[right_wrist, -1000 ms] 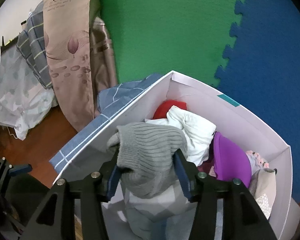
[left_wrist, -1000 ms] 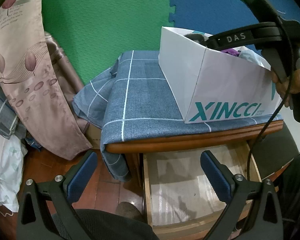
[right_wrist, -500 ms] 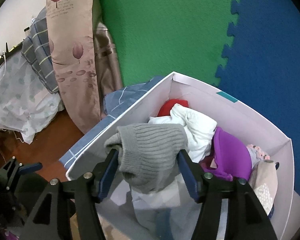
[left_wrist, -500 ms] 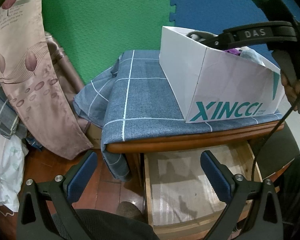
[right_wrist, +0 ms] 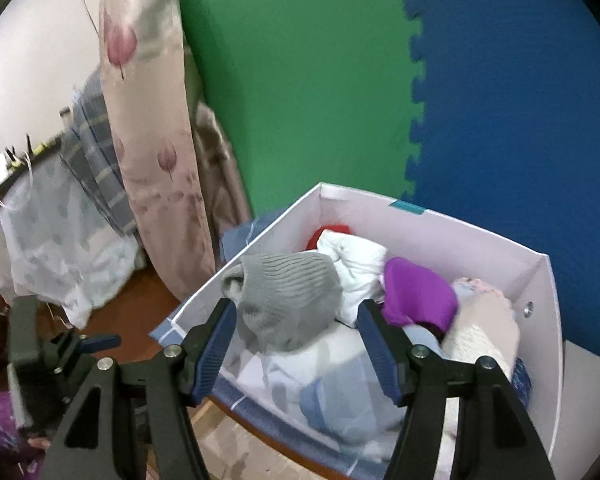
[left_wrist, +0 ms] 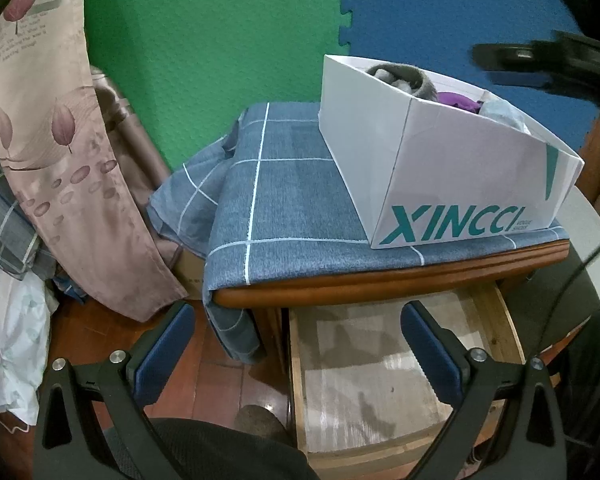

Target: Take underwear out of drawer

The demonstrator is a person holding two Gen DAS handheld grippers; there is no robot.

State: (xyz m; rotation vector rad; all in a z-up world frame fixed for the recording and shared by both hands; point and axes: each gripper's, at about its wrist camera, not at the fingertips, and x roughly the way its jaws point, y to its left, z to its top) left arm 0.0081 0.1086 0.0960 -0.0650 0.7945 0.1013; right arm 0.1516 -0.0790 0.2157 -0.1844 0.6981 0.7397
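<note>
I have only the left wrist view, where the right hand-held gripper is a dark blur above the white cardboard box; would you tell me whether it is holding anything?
Observer: No. The right hand-held gripper has its jaws open. The grey ribbed knit garment lies on the pile in the white cardboard box, between the pads, and neither pad presses it.
Operator: Thank you. What lies just beyond the grey piece?
Observer: A white folded cloth, touching it.
Operator: And is there anything at the far end of the box?
Observer: A red fabric item, mostly hidden under the white cloth.
</note>
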